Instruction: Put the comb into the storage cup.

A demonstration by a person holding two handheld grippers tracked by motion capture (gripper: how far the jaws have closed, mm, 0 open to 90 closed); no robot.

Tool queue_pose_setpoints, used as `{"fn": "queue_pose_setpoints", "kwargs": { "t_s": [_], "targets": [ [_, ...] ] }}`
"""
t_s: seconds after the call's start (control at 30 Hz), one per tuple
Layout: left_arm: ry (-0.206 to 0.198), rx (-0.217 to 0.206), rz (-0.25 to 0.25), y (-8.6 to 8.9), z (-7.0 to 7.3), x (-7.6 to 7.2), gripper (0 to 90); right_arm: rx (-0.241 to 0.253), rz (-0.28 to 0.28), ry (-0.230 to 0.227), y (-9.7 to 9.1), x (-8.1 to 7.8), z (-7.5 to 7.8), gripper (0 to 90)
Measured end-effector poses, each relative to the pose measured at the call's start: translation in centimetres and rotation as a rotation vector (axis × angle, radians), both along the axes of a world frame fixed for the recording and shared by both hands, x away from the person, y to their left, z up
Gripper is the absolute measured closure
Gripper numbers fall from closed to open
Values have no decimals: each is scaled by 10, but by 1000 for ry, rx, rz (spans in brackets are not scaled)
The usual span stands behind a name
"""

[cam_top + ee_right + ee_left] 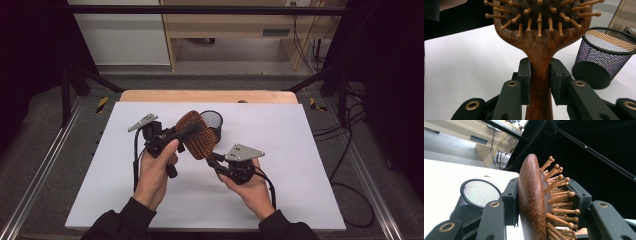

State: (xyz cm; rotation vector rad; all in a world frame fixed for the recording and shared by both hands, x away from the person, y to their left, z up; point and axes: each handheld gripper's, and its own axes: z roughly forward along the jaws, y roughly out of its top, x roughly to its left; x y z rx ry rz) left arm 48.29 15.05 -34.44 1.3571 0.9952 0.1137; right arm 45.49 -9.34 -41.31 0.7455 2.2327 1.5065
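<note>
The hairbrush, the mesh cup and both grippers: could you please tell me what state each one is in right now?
Hairbrush: lifted off the table, held at both ends, bristles toward the right gripper's side.
Mesh cup: upright on the table, open, looks empty, nothing touching it.
Left gripper: shut across the brush head, one jaw on its back, one on the bristles.
Right gripper: shut on the brush handle.
Table: white top, bearing the cup.

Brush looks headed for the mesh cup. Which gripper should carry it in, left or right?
Right, probably. The right gripper clamps the hairbrush by its handle, so the head is free to lead into the mesh cup. The left gripper spans the bristled head, so its jaws would likely foul the rim.
</note>
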Motion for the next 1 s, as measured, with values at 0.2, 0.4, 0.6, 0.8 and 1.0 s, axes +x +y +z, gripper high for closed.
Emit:
{"fn": "queue_pose_setpoints", "kwargs": {
  "t_s": [0.2, 0.4, 0.6, 0.8, 1.0],
  "targets": [
    [-9, 10, -2, -3, 1, 1, 518, 4, -1, 5, -1, 1, -1, 716],
    [-14, 21, 0, -5, 1, 2, 518, 15, 0, 16, -2, 2, -2, 633],
    [-22, 26, 20, 0, 2, 5, 518, 9, -4, 19, -6, 0, -1, 506],
    [-39, 37, 37, 7, 7, 5, 518, 25, -38, 9, -21, -2, 2, 388],
    [-54, 41, 55, 14, 12, 5, 518, 105, -84, 11, -33, 4, -2, 236]
  ]
}}
